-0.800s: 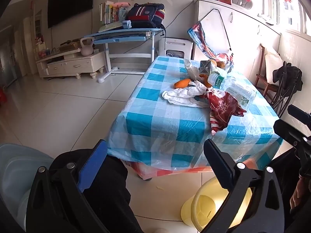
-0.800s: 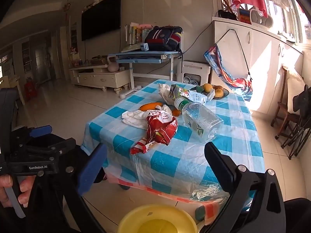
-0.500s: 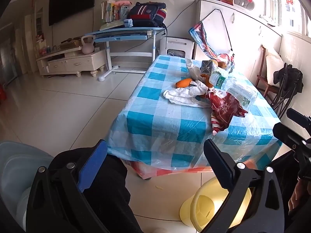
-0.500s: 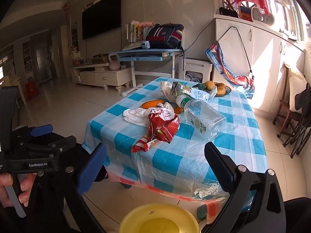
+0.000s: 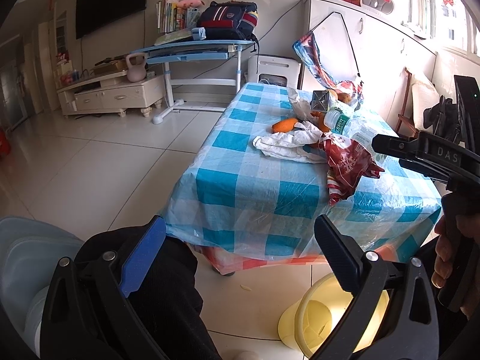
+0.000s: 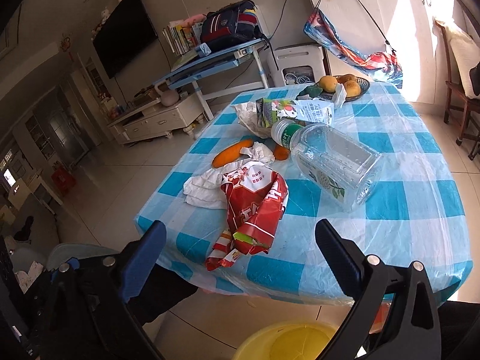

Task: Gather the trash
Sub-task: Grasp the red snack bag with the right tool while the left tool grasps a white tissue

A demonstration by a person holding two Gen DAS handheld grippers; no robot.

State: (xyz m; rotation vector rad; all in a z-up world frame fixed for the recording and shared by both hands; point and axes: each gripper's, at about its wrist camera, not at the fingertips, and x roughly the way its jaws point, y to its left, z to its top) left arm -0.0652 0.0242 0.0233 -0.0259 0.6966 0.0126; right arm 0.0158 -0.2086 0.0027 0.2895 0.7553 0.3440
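Both grippers are spread to full width and hold nothing. The right gripper (image 6: 240, 249) hangs over the near edge of the table (image 6: 414, 198) with its blue-and-white checked plastic cover, pitched downward, and looks the nearer one to the trash; the left gripper (image 5: 240, 246) sits lower and off to the left, short of the table edge, over the person's dark trouser leg (image 5: 168, 294), also pitched down. The crumpled red-and-white snack wrapper (image 6: 255, 210) lies on the table just ahead of the right gripper and roughly centred between its fingers, apart from them, with its long axis running from the near edge away toward the table's middle, so roughly in line with the gripper's pointing direction. Touching its far-left side is a wad of white tissue paper (image 6: 204, 187); beyond that, an orange peel strip (image 6: 232, 153). The clear empty plastic bottle with a green label (image 6: 330, 162) lies on its side to the right of the wrapper, neck pointing away and to the left, next to a flattened milk carton (image 6: 294, 112). A bowl of fruit (image 6: 345, 85) at the far end is probably not trash. The round yellow plastic bin (image 6: 288, 342) stands on the floor below the near table edge, under the right gripper. Likely next move: reach forward and close on the wrapper.
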